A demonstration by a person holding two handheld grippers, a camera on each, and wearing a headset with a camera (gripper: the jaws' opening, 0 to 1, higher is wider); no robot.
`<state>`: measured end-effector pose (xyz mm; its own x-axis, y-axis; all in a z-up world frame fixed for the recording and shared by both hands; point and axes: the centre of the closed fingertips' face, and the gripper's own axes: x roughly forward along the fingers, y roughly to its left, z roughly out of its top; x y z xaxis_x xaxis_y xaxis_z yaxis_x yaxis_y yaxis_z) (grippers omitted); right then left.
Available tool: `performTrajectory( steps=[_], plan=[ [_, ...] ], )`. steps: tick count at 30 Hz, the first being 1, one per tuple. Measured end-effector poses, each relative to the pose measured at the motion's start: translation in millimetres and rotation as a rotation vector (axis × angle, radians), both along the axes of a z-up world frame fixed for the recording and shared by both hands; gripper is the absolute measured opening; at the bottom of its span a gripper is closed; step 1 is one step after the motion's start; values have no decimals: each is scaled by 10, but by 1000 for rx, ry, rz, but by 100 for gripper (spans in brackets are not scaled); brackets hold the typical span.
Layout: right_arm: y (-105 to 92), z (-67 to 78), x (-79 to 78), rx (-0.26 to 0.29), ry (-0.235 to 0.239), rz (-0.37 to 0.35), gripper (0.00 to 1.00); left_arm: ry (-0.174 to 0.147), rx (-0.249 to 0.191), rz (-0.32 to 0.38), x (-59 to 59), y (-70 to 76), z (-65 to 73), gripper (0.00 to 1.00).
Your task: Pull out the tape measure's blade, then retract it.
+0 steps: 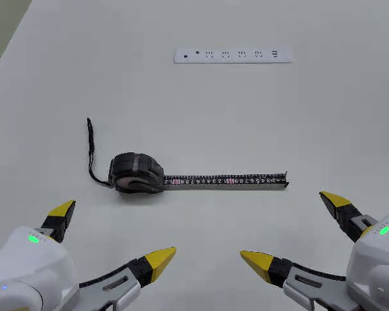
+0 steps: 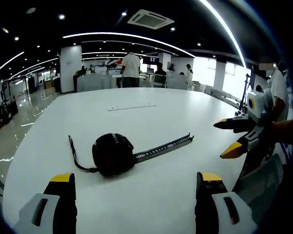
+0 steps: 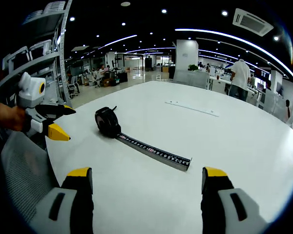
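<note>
A black tape measure lies on the white table, its blade drawn out flat to the right and ending in a hook. A black wrist strap trails from its left side. My left gripper hovers open just in front of the case, touching nothing. My right gripper hovers open in front of the blade's end, also free. In the left gripper view the case and blade sit ahead. In the right gripper view the blade tip lies between my fingers' line, with the case farther off.
A white power strip lies farther back on the table. People stand in the background of the office. The table's left edge runs diagonally at the upper left.
</note>
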<state>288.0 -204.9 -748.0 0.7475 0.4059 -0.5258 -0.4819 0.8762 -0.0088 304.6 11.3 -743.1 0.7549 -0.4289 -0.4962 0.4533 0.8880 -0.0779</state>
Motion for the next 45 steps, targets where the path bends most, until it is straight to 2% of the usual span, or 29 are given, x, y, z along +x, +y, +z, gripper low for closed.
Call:
performTrajectory(
  steps=[4, 12, 20, 28, 32, 35, 37, 42, 45],
  plan=[
    [43, -2, -16, 18, 6, -11, 94, 2, 1, 0, -16, -28, -11, 99],
    [67, -21, -29, 9, 13, -4, 94, -7, 3, 19, 20, -15, 7, 99],
    [52, -20, -32, 18, 20, -13, 94, -1, 28, 58, 28, 65, -17, 100],
    [58, -45, -41, 16, 25, -3, 94, 1, 39, 66, 42, 67, -22, 100],
    [53, -34, -38, 39, 33, -1, 94, -1, 51, 58, 47, 39, -27, 100],
    [34, -35, -32, 45, 39, 2, 93, -2, 51, 63, 71, 29, -15, 100],
    [27, -19, -22, 81, 45, -7, 92, -6, 49, 69, 96, 22, -3, 100],
    [-16, -54, -10, 66, 53, 14, 90, -8, 52, 67, 164, -16, -1, 100],
    [-48, -60, -1, 81, 68, 21, 90, -7, 59, 70, 200, -31, -11, 100]
  ],
)
